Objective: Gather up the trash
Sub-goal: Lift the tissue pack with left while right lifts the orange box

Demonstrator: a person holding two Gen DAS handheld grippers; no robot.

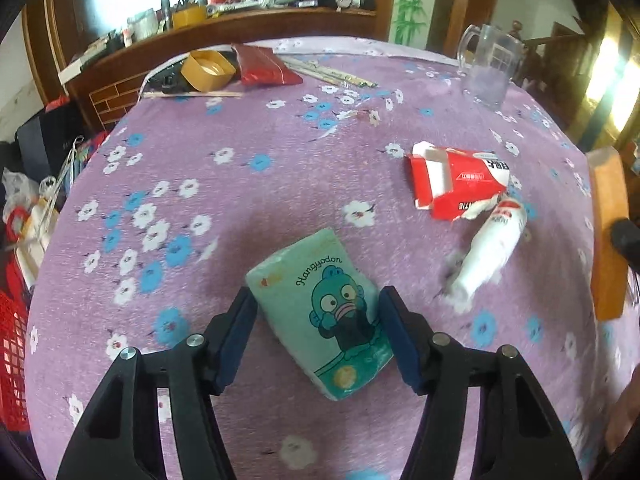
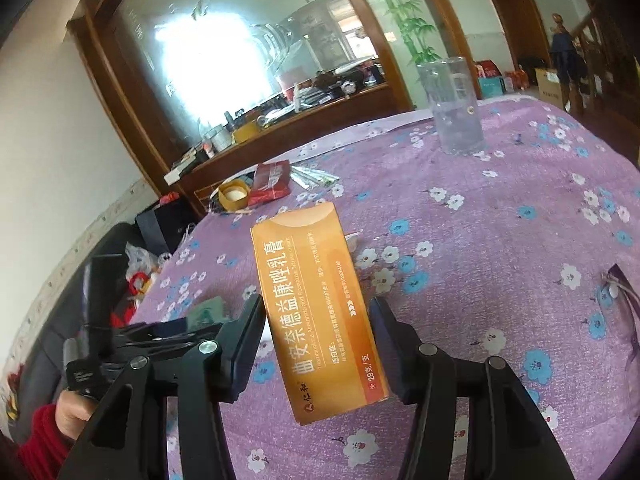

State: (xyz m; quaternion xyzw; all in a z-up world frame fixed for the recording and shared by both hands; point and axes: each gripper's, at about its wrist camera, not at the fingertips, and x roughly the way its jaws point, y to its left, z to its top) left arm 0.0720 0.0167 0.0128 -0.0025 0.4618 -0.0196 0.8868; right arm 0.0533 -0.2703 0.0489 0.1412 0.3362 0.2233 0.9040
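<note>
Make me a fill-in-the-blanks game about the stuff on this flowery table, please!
1. The left gripper straddles a tissue pack coloured ____.
2. The right gripper has an ____ box between its fingers.
3. The torn carton is red and ____.
4. The clear mug stands ____.

Missing words: green; orange; white; upright

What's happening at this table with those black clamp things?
A person is clearing trash off a flowered purple tablecloth with hand-held tongs, one in each hand. The left tongs sit on either side of a teal tissue pack lying on the cloth, apparently about to close on it. The right tongs hold an orange medicine box up off the table. A torn red carton and a white tube are yet to be collected, near a clear glass mug.
</note>
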